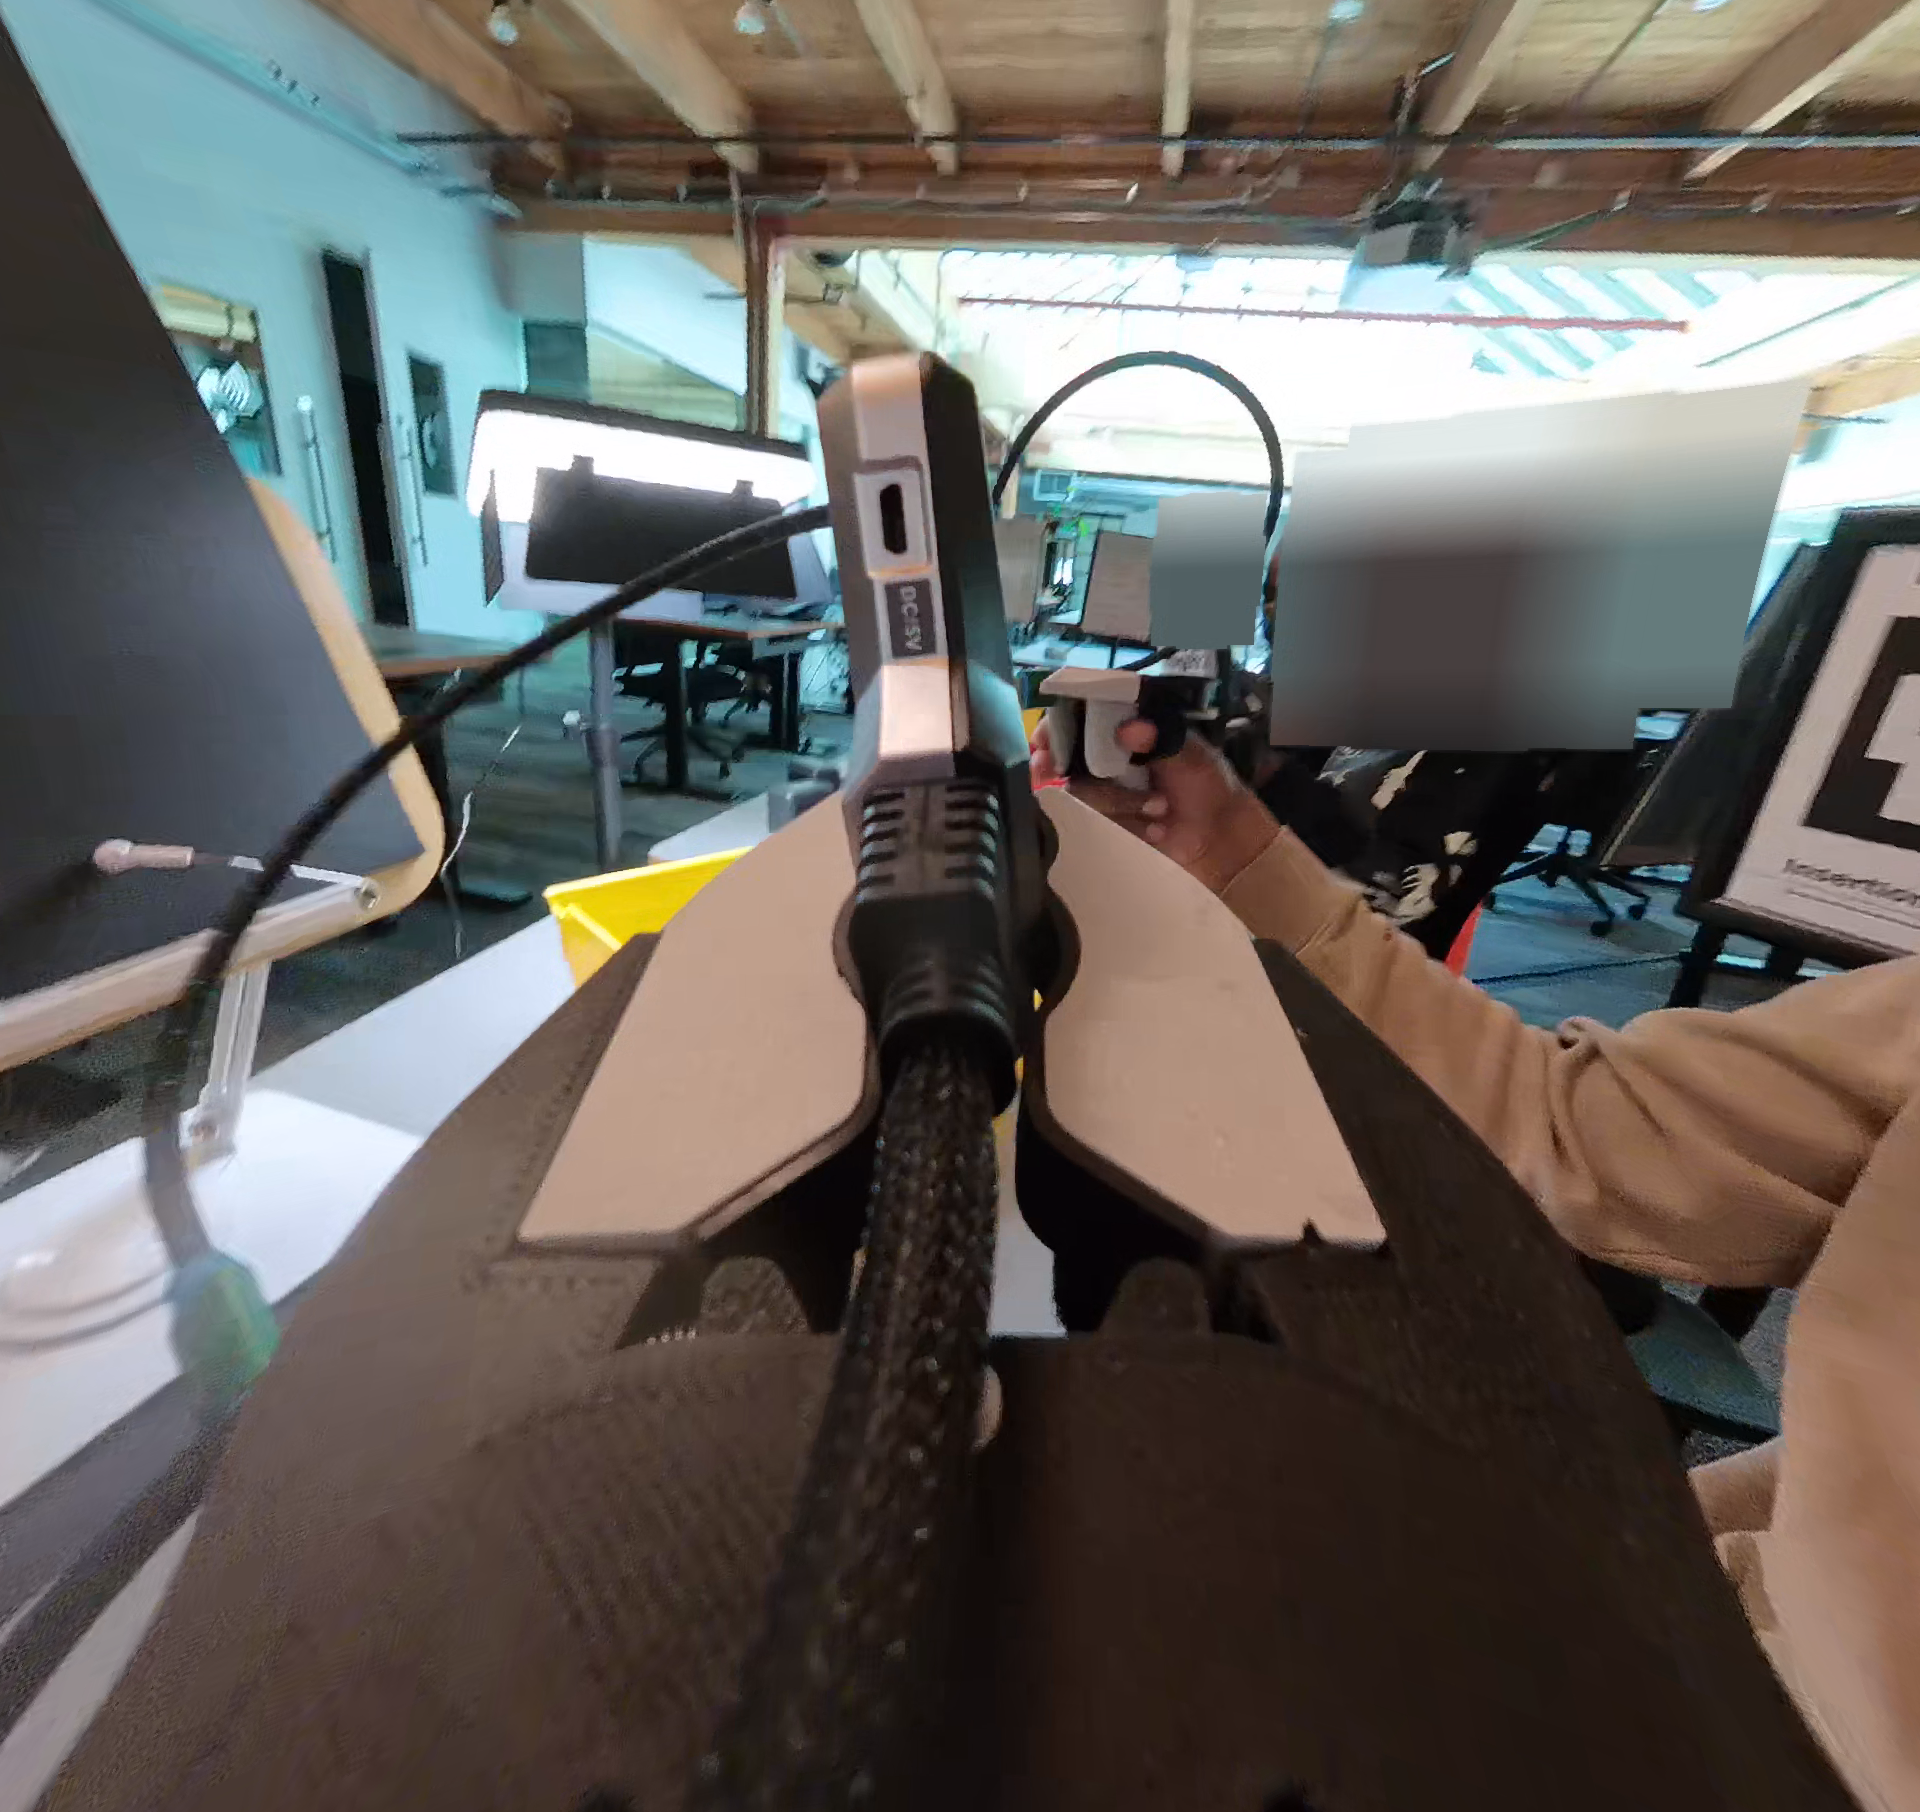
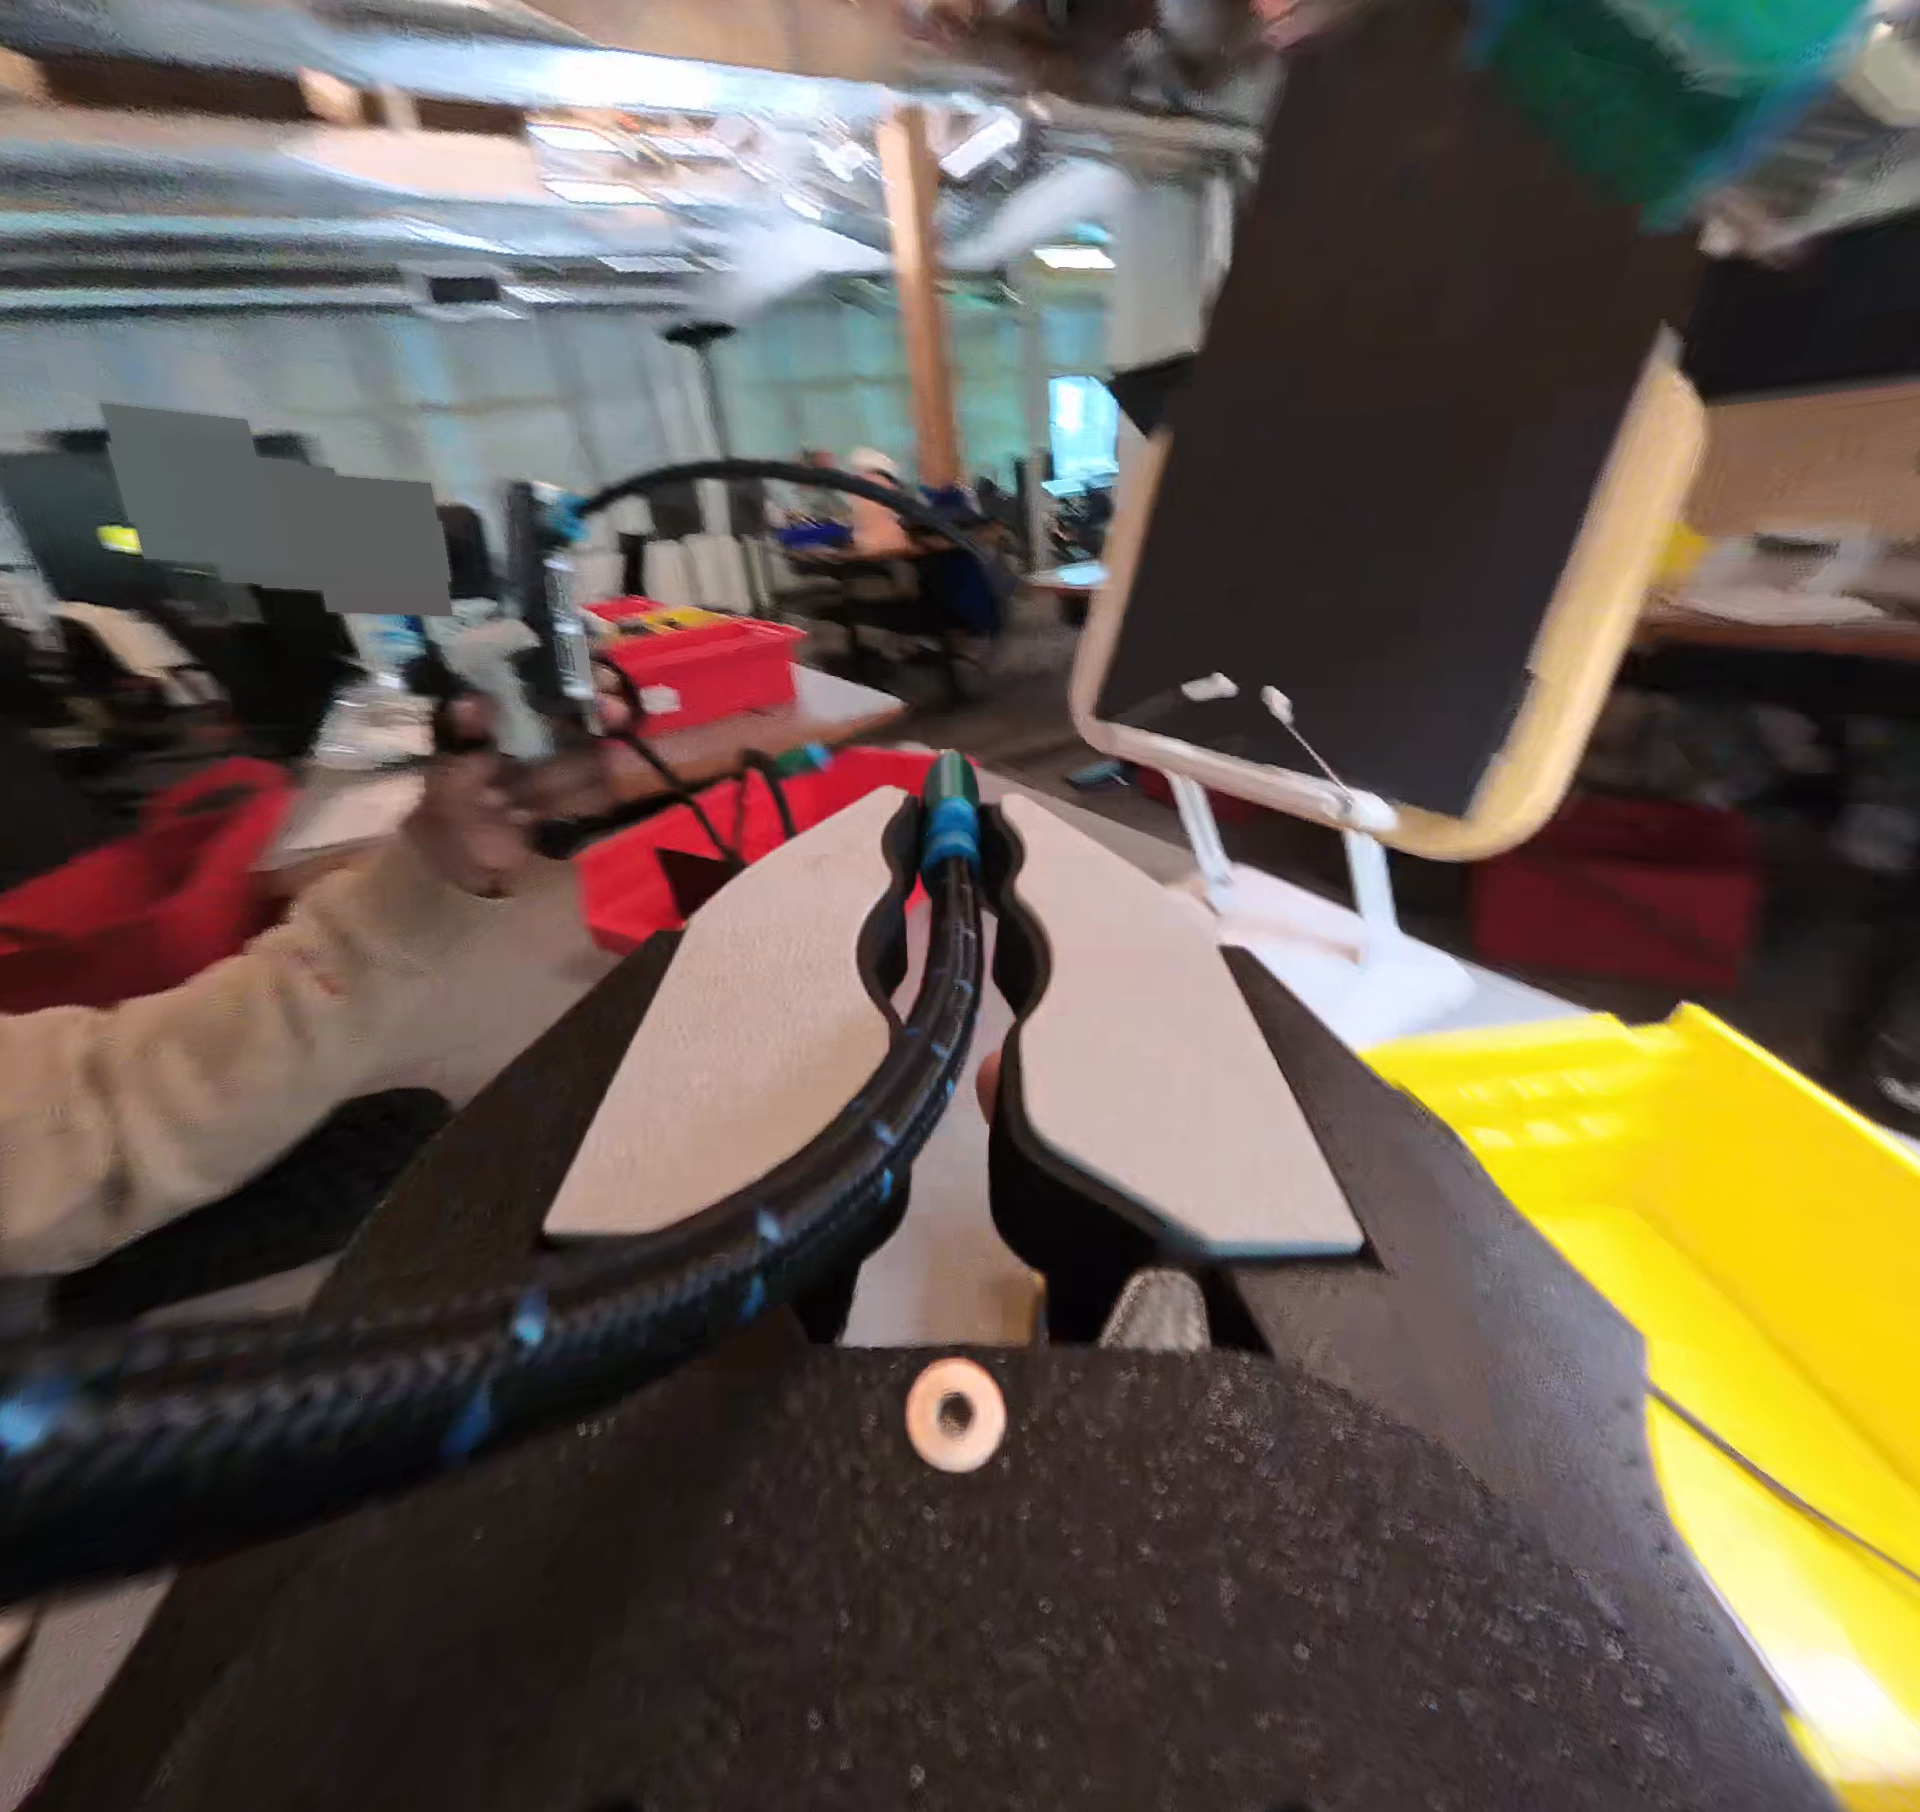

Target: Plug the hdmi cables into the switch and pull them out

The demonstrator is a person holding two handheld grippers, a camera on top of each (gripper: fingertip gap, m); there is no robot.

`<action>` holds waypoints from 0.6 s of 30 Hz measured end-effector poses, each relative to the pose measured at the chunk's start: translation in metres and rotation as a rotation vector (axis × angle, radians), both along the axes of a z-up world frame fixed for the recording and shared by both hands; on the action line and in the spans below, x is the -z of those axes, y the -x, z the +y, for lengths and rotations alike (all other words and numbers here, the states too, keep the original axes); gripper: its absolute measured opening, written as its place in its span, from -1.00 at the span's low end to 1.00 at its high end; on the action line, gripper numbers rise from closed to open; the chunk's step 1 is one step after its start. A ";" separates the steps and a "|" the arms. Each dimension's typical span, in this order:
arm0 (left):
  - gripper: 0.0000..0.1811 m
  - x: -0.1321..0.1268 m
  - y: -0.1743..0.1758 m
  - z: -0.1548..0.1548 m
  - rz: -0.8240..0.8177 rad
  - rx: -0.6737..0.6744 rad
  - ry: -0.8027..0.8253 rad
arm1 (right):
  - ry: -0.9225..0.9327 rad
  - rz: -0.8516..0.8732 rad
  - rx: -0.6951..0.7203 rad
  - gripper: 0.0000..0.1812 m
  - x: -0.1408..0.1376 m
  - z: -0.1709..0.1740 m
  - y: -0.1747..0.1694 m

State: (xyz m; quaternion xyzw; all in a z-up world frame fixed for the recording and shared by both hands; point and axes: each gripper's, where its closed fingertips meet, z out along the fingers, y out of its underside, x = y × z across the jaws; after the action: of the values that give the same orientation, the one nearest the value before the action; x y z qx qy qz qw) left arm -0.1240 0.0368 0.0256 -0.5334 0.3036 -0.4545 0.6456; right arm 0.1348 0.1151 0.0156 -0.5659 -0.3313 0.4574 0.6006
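In the left wrist view my left gripper (image 1: 940, 817) is shut on a black ribbed HDMI plug (image 1: 925, 889) seated in the bottom end of the grey-and-black switch (image 1: 914, 567). The switch stands upright above the fingers, one side port empty. The plug's braided cable (image 1: 914, 1243) runs back between the fingers. A thin black cable (image 1: 499, 661) leaves the switch leftward, down to a green connector (image 1: 218, 1315). In the right wrist view my right gripper (image 2: 951, 812) is shut on a green-and-blue plug (image 2: 951, 796) of a blue-flecked braided cable (image 2: 727, 1243), away from the far-left switch (image 2: 551, 599).
A black board with a wooden rim (image 1: 156, 567) leans on a white stand (image 2: 1340, 921). A yellow bin (image 2: 1662, 1191) sits beside the white table (image 1: 343, 1118). Red bins (image 2: 707, 661) lie farther off. A person's sleeve (image 1: 1558, 1087) reaches in from the right. The tips of one gripper are about 30 cm away from the tips of the other.
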 end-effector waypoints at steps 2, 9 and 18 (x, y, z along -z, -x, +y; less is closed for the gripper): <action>-0.74 0.010 0.001 0.010 0.030 -0.046 0.036 | 0.060 -0.070 0.089 -0.87 0.014 0.015 -0.012; -0.73 0.016 0.006 0.017 0.019 -0.060 0.090 | 0.204 -0.673 0.435 -0.88 0.091 0.044 -0.044; -0.73 0.022 0.004 0.020 0.043 -0.067 0.106 | 0.321 -1.173 0.620 -0.87 0.162 0.062 -0.068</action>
State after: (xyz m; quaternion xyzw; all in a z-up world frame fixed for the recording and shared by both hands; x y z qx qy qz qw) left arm -0.1276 0.0567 0.0037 -0.5864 0.2747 -0.4366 0.6245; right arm 0.2028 0.1773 -0.1463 -0.8710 -0.3527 -0.0745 0.3337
